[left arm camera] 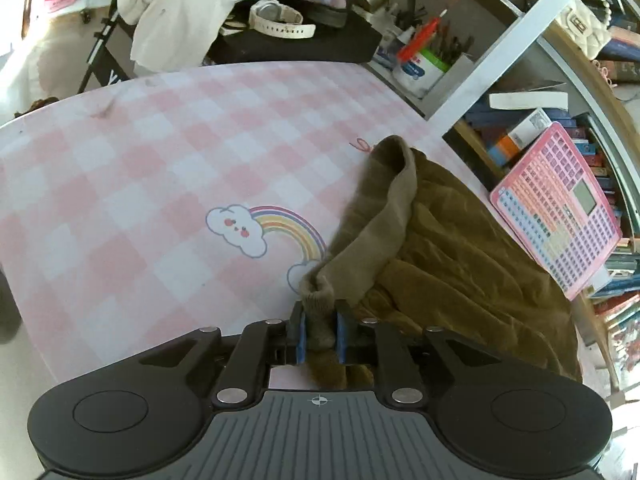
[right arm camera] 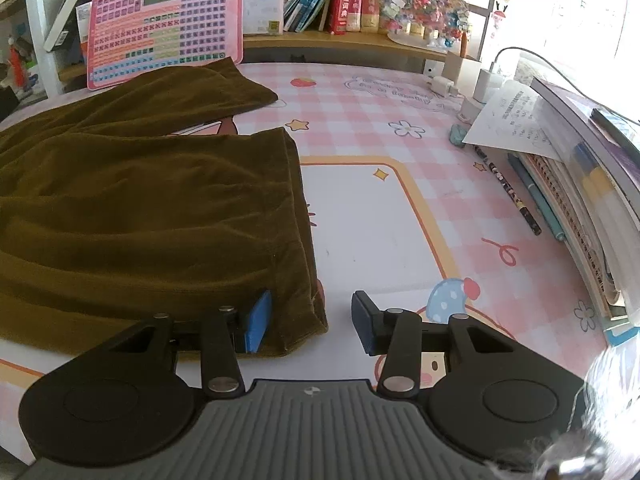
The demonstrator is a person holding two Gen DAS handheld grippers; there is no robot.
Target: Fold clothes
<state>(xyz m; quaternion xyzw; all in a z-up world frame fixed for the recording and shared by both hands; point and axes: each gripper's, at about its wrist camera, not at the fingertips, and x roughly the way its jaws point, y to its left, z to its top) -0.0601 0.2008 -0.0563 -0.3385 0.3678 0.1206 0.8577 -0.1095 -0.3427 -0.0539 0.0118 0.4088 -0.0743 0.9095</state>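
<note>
Garment: I see brown trousers (right arm camera: 132,208) spread on the pink checked desk mat (left arm camera: 132,184), taking up the left side of my right wrist view and the right side of my left wrist view.
Waistband: a ribbed, paler brown band (left arm camera: 380,216) is drawn up off the mat in a loose ridge, running from the far edge of the cloth down to my left claw.
Left gripper (left arm camera: 320,334): nearly closed, both blue pads pressed on a bunched end of the ribbed band; cloth hangs below the pads too.
Right gripper (right arm camera: 310,322): partly open. The left blue pad (right arm camera: 258,326) sits against the hemmed edge of a trouser leg; the right pad stands apart over bare mat. The cloth edge lies between the fingers, not pinched.
Trouser legs: two legs point away from me in the right wrist view, the far one (right arm camera: 224,88) reaching toward the pink toy tablet (right arm camera: 166,20), the near one ending beside my claw.
Mat: pink and white checks, rainbow and cloud print (left arm camera: 256,232) to the left of the held band, a white panel with yellow border (right arm camera: 360,220) to the right of the trousers.
Surroundings: books on a shelf (right arm camera: 340,0) behind the desk, stacked notebooks (right arm camera: 580,208) and pens (right arm camera: 516,200) at the right edge, a white watch (left arm camera: 280,20) and pale clothing (left arm camera: 176,12) beyond the mat's far side.
</note>
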